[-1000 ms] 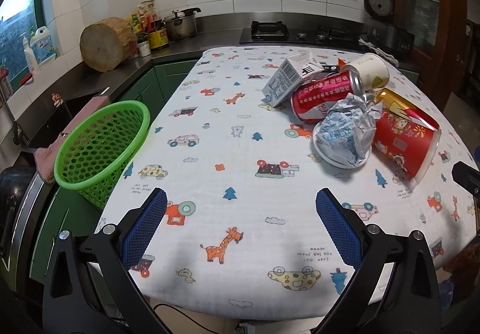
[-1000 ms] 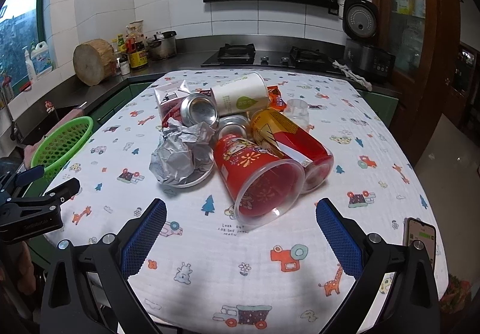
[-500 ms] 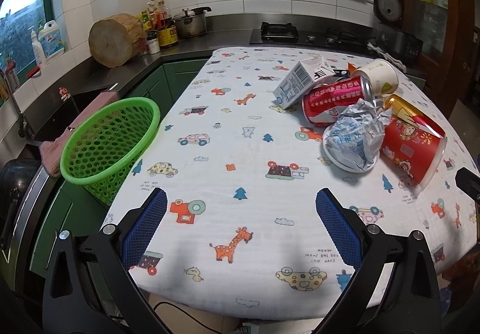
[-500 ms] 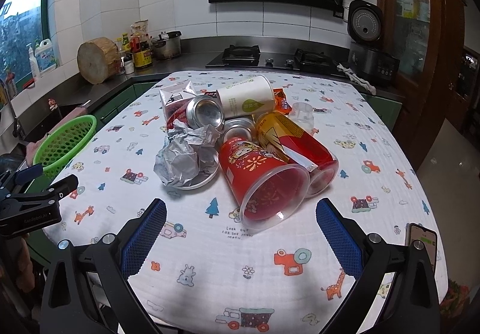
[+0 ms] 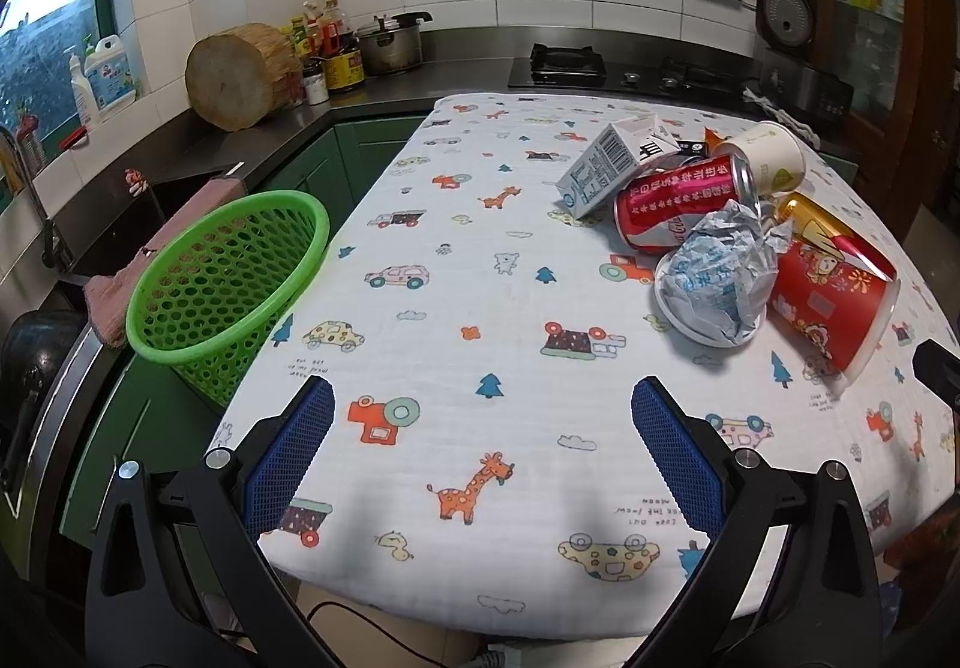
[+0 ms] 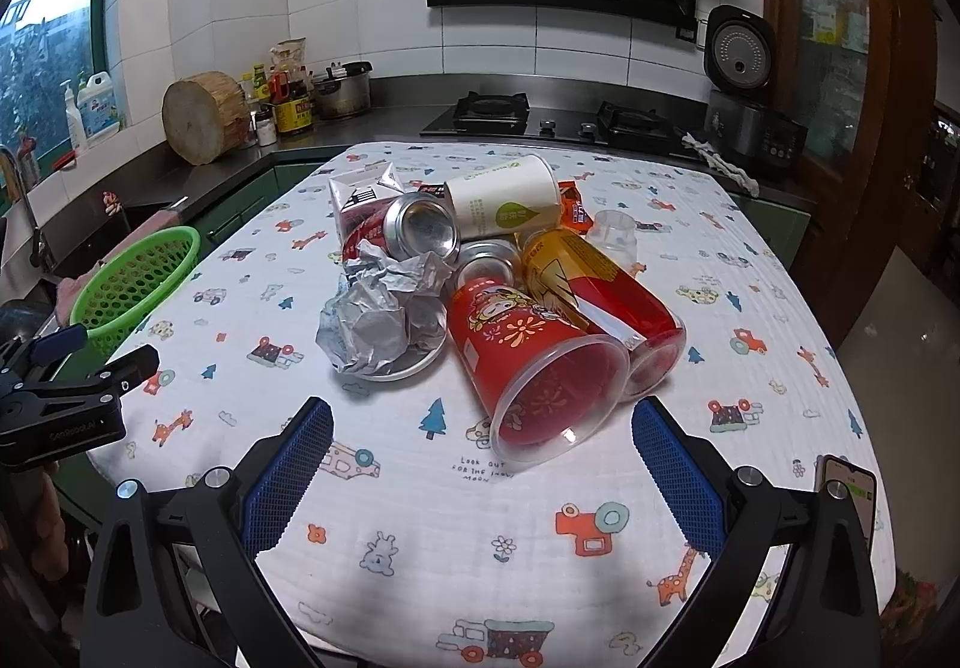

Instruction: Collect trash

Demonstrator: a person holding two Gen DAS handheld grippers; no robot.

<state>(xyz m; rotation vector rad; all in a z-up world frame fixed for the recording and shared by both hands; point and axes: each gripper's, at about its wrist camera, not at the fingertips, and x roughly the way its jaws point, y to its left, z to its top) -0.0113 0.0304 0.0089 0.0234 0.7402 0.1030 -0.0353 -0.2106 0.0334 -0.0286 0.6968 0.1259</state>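
Note:
A heap of trash lies on the patterned tablecloth (image 5: 456, 272): a red plastic cup (image 6: 534, 362) on its side, a crumpled silver wrapper (image 6: 378, 314) on a small dish, a red can (image 5: 678, 200), a milk carton (image 5: 606, 167), a white paper cup (image 6: 504, 197) and a gold-red packet (image 6: 576, 272). A green mesh basket (image 5: 222, 272) hangs off the table's left edge. My left gripper (image 5: 483, 452) is open over the near left table, empty. My right gripper (image 6: 480, 458) is open just before the red cup, empty.
A phone (image 6: 849, 488) lies at the table's near right edge. A small clear cup (image 6: 612, 236) stands behind the heap. The counter behind holds a wooden block (image 5: 240, 74), bottles, a pot (image 5: 390, 47) and a stove (image 6: 492, 107). A pink cloth (image 5: 180, 248) drapes beside the basket.
Both grippers have drawn back and risen slightly, so the table looks a little farther away. Nothing was grasped and the trash has not moved.

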